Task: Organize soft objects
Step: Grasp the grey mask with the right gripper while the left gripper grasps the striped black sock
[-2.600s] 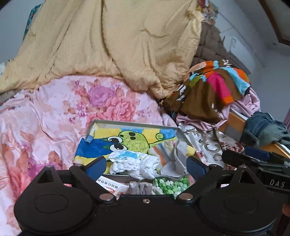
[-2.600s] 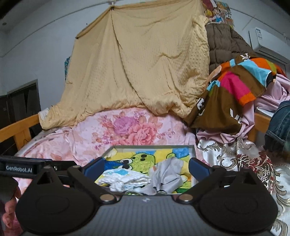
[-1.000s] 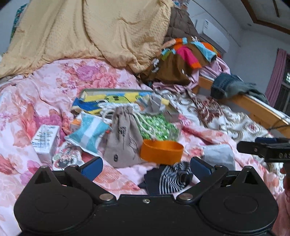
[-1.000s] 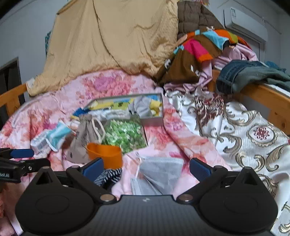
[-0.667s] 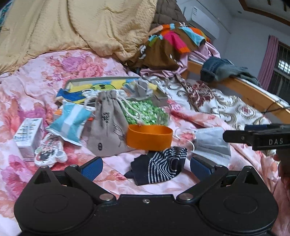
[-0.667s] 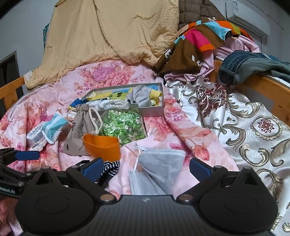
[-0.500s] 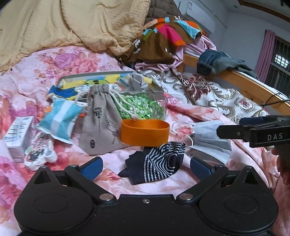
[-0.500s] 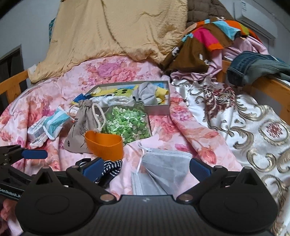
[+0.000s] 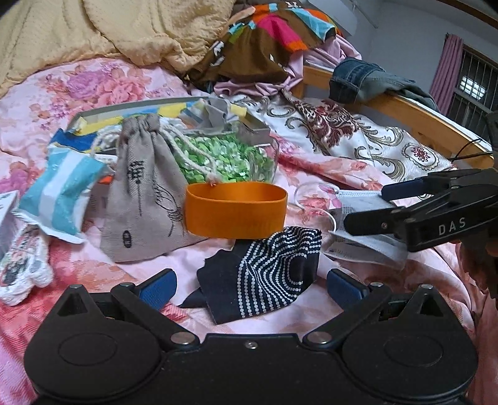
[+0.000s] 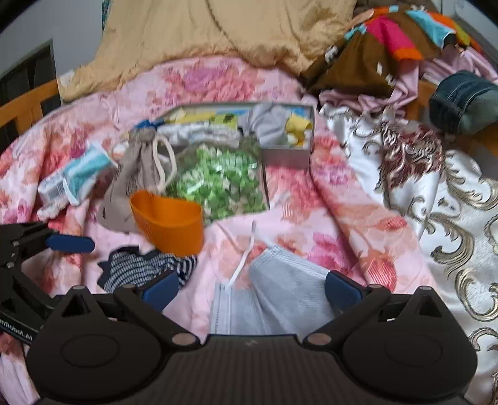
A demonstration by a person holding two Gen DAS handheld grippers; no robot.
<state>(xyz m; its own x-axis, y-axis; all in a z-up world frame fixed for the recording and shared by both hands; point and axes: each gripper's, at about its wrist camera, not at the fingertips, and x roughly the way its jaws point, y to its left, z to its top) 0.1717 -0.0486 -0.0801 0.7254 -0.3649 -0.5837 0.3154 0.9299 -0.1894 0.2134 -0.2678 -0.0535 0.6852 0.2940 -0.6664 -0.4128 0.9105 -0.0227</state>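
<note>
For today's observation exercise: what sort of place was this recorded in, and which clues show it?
Most likely a bedroom, on a bed: a pink flowered bedsheet, a rumpled yellow quilt behind it, and a wooden bed rail with jeans draped over it.

Coarse matt cloth drawstring pouch (image 9: pixel 143 193), smooth orange plastic band (image 9: pixel 235 209), glossy floral bedspread (image 9: pixel 93 84)

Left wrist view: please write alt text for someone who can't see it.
The open left gripper hovers over a dark dotted cloth on a pink floral bedspread, with nothing between its fingers. Behind the cloth sit an orange band, a grey drawstring pouch and a bag of green pieces. At right, the right gripper reaches over a grey face mask.
</note>
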